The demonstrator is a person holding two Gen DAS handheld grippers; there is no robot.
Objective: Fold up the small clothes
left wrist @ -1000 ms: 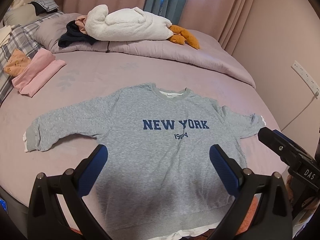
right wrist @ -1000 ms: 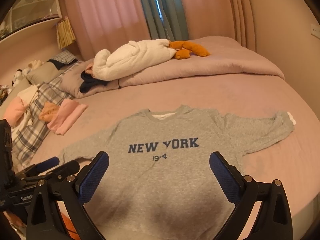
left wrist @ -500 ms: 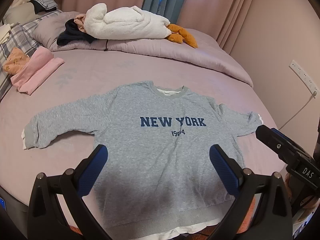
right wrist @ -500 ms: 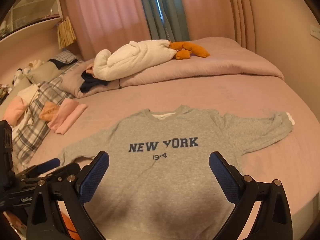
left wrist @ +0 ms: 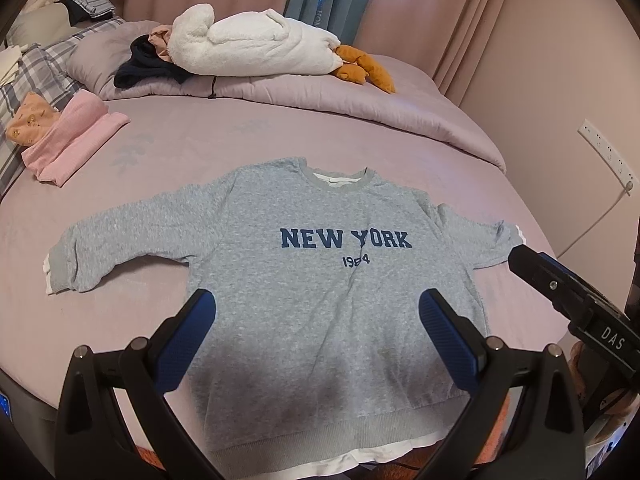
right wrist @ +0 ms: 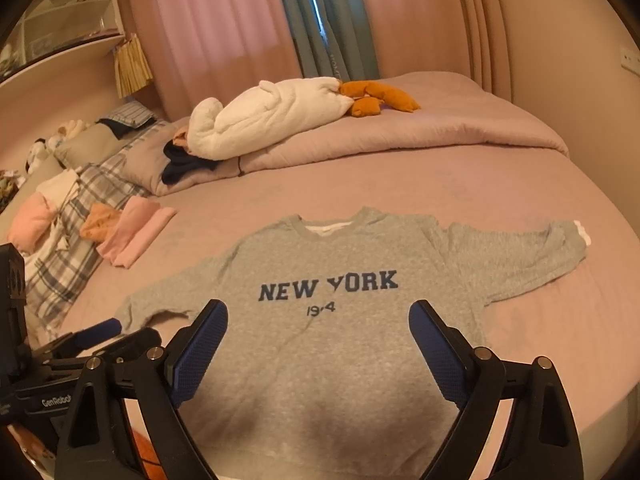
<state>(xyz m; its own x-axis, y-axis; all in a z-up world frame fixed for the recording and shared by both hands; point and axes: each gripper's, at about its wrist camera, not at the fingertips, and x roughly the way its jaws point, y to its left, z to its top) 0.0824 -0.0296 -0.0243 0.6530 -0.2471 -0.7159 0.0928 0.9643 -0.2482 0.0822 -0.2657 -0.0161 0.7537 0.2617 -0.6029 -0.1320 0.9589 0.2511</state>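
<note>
The grey sweatshirt [left wrist: 320, 292] is spread flat, front up, on the bed [left wrist: 200, 148], not yet folded. Folded pink clothes [left wrist: 76, 140], apparently finished, are stacked aside. The left gripper [left wrist: 316, 316] is held open and empty; the right gripper [right wrist: 318, 328], nothing between them, is being closed slightly.

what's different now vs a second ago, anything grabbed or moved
Only the right gripper: its jaws are closing a little, with nothing pressed between them. Nothing was grabbed or let go. The grey NEW YORK sweatshirt lies flat on the pink bed sheet as before, and the left gripper remains open above it.
</note>
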